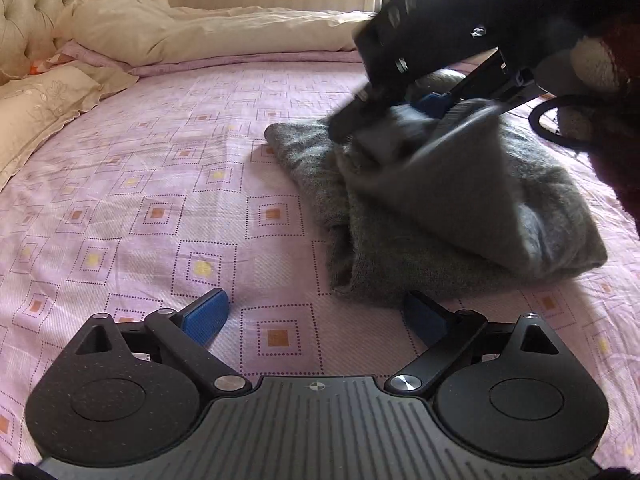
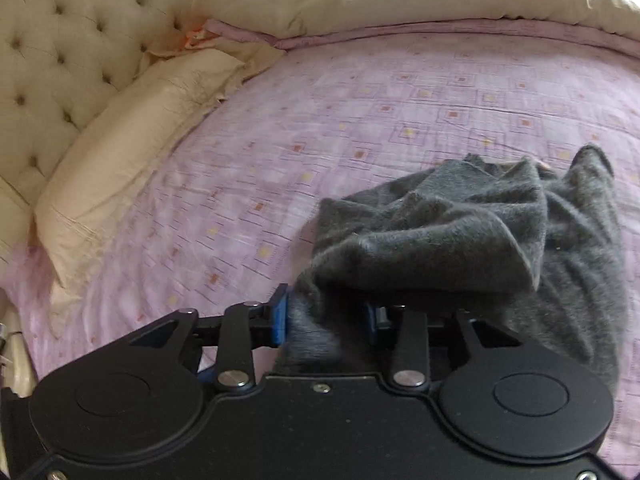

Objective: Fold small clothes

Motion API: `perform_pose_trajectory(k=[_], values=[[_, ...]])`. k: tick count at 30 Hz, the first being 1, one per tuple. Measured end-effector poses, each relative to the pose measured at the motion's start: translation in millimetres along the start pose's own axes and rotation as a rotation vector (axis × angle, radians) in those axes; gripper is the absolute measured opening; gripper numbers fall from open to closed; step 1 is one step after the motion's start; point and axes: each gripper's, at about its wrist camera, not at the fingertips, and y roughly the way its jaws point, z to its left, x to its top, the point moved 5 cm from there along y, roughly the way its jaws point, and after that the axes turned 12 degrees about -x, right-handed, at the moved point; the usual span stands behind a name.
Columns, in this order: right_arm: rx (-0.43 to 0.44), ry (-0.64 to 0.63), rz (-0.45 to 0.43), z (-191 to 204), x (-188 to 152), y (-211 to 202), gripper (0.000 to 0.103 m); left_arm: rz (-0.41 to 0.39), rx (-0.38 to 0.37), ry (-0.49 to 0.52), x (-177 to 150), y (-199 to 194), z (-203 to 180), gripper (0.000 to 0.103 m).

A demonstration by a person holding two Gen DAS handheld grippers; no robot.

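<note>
A grey knitted garment (image 1: pixel 420 216) lies partly folded on the pink patterned bed sheet (image 1: pixel 140 184). My left gripper (image 1: pixel 316 318) is open and empty, low over the sheet just in front of the garment's near edge. My right gripper (image 1: pixel 424 114) is shut on a fold of the garment and holds it lifted above the pile. In the right wrist view the grey cloth (image 2: pixel 460 224) bunches between the blue pads (image 2: pixel 280 316) of the right gripper (image 2: pixel 326 318) and drapes to the right.
A cream pillow (image 2: pixel 132 136) lies along the tufted headboard (image 2: pixel 60 60) at the left. A cream duvet (image 1: pixel 208 32) is heaped at the far side of the bed. A sleeved arm (image 1: pixel 608 92) holds the right gripper.
</note>
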Motion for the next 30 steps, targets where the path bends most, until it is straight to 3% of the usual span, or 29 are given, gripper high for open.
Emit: perform_pose_trajectory(k=[2, 5, 11, 19, 22, 25, 28, 30], values=[[0.064, 0.055, -0.057, -7, 5, -19, 0.052, 0.001, -0.015, 0.010, -1, -2, 1, 0.095], [0.074, 0.075, -0.136, -26, 7, -48, 0.052, 0.012, -0.051, 0.004, -2, -11, 4, 0.093], [-0.065, 0.133, -0.222, -91, -8, -87, 0.052, 0.029, -0.165, -0.072, -5, -47, 8, 0.088], [-0.154, 0.137, -0.269, -128, -40, -94, 0.052, -0.104, -0.219, 0.060, 60, -91, -44, 0.088], [-0.166, 0.109, -0.282, -132, -49, -94, 0.052, -0.110, -0.231, 0.114, 82, -74, -66, 0.088], [-0.158, 0.106, -0.281, -135, -55, -91, 0.052, -0.059, -0.224, 0.150, 93, -36, -78, 0.088], [-0.155, 0.103, -0.282, -139, -60, -89, 0.052, -0.006, -0.232, 0.083, 101, 3, -69, 0.088], [-0.155, 0.094, -0.280, -141, -63, -89, 0.052, 0.001, -0.196, 0.010, 110, 25, -51, 0.086]])
